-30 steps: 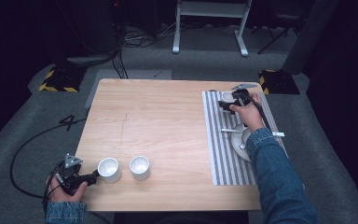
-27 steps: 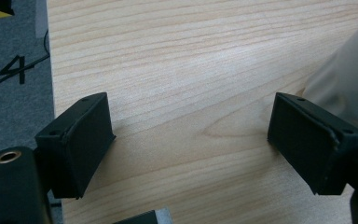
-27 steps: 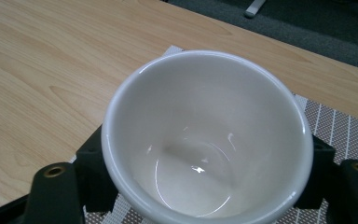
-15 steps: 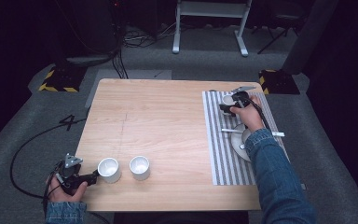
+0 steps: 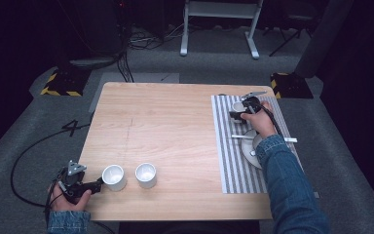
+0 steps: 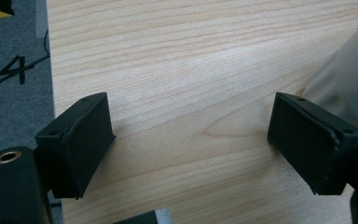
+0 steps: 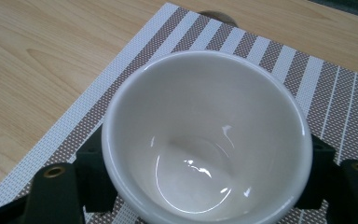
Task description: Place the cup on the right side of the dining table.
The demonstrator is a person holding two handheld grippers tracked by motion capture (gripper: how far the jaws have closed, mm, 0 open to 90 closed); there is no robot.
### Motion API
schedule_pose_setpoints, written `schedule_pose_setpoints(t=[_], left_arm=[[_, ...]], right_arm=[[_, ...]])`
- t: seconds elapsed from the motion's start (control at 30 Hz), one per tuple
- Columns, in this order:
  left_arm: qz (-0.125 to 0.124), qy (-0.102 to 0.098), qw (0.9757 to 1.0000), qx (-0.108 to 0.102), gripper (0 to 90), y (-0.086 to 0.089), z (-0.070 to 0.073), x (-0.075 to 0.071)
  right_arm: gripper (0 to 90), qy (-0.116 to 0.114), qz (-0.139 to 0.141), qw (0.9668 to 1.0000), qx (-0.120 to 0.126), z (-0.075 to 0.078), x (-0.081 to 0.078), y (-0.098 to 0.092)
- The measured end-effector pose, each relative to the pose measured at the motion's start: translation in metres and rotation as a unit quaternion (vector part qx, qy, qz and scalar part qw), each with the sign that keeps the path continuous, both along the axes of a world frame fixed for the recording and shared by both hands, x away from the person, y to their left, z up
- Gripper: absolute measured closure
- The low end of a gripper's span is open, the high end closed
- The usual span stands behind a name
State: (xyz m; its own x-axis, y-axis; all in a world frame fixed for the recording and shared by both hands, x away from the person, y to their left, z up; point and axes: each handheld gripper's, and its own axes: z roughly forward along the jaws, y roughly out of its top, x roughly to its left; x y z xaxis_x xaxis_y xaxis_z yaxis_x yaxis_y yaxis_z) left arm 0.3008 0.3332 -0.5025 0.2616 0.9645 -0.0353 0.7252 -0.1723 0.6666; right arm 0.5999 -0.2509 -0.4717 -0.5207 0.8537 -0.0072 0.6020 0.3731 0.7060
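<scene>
A white bowl (image 7: 205,140) sits between the two jaws of my right gripper (image 7: 205,179), which press on its sides over the striped placemat (image 7: 335,102). From above, the right gripper (image 5: 237,112) and the bowl (image 5: 235,105) are at the mat's far end. Whether the bowl rests on the mat or hangs just above it, I cannot tell. My left gripper (image 5: 97,184) lies at the table's near left corner, open, right beside a white cup (image 5: 113,176). Its jaws (image 6: 191,140) stand wide apart over bare wood, with the cup's side (image 6: 349,84) at the right.
A second white cup (image 5: 146,174) stands just right of the first. On the placemat (image 5: 229,161), a pale plate (image 5: 249,147) and a thin white utensil (image 5: 237,137) lie under the person's right forearm. The wooden table (image 5: 165,117) stands on grey carpet, with cables at the left.
</scene>
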Motion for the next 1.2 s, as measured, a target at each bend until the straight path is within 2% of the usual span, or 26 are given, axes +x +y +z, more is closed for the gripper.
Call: schedule_pose_setpoints(t=[0.23,0.53,0.67,0.83,1.2], left_arm=[[-0.001,0.000,1.0000,0.000,14.2,0.000,0.000,0.000],[-0.001,0.000,1.0000,0.000,14.2,0.000,0.000,0.000],[-0.001,0.000,1.0000,0.000,14.2,0.000,0.000,0.000],[-0.001,0.000,1.0000,0.000,14.2,0.000,0.000,0.000],[-0.001,0.000,1.0000,0.000,14.2,0.000,0.000,0.000]], right_arm=[[26.8,0.015,0.006,0.9999,-0.002,0.001,0.000,-0.003],[26.6,0.018,0.007,0.9998,-0.004,0.001,0.000,-0.003],[25.4,0.019,0.012,0.9996,-0.016,0.000,0.000,-0.002],[22.9,0.014,0.006,0.9997,-0.016,0.001,-0.001,-0.003],[22.0,-0.008,0.013,0.9998,-0.014,0.014,-0.003,-0.004]])
